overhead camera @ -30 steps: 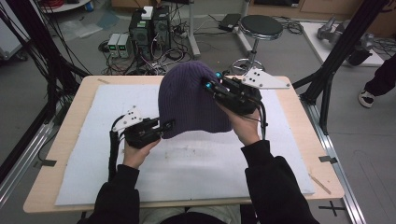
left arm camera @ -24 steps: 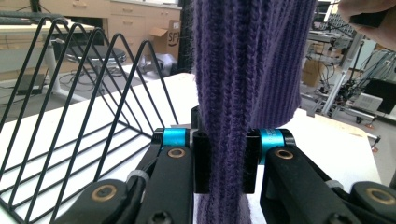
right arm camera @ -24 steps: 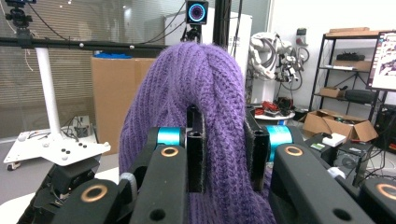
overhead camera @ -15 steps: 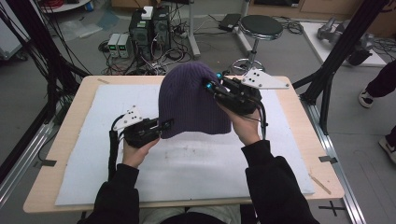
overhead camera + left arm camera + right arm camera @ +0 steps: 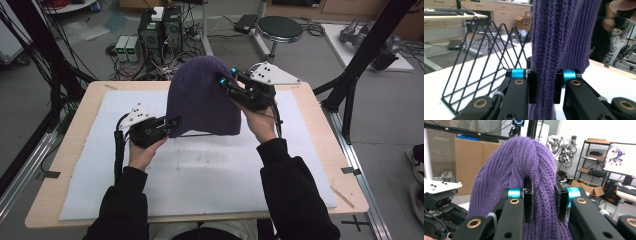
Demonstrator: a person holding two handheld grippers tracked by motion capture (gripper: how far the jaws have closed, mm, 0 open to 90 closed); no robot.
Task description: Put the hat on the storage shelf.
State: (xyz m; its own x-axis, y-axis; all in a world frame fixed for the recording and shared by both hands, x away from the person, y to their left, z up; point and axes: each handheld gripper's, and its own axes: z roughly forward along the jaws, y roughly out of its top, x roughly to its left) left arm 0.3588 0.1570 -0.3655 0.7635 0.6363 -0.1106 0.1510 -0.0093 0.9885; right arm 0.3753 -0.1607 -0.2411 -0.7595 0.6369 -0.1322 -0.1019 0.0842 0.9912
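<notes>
Little moved since the earlier frames: both hands kept their places, and the left hand-held gripper (image 5: pixel 172 123) had just finished closing, with hat fabric between its jaws.

Counts: one purple knit hat (image 5: pixel 202 95), two hand-held grippers, one black wire rack (image 5: pixel 477 62), one white mat (image 5: pixel 200 170), one desk (image 5: pixel 85 107).

The hat was held up above the mat near the desk's far edge, crown up and brim down. The left hand-held gripper was clamped narrow on the hat's lower left brim corner; in the left gripper view the ribbed knit ran straight down between its pads. The right hand-held gripper (image 5: pixel 226 78) was pinched on a fold of the hat's upper right side; in the right gripper view the knit bunched between its pads. The wire rack stood on the mat behind the hat, seen in the left gripper view.
</notes>
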